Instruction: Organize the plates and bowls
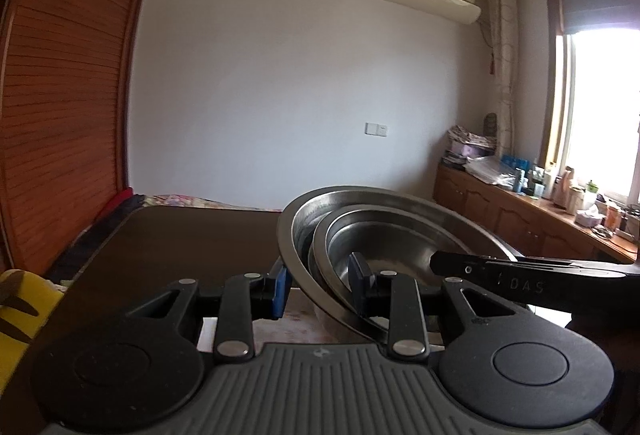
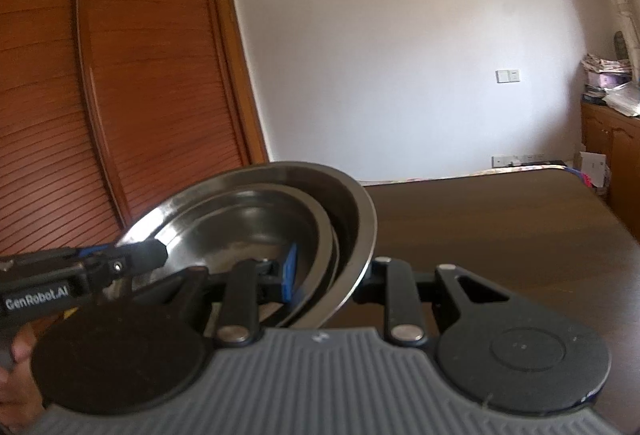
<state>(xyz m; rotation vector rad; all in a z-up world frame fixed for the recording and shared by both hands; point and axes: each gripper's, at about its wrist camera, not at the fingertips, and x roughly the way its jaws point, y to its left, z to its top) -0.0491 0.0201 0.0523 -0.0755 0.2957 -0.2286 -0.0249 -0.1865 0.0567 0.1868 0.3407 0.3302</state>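
Nearest in each wrist view, the left hand-held gripper is clamped on the near rim of the nested steel bowls, and the right hand-held gripper is clamped on the opposite rim, so the stack hangs tilted between them, above the dark table. To carry it well, I judge both grips should move level and together, or the inner bowls may slide. Count: 2 grippers, at least 3 bowls, 1 table; no plates show.
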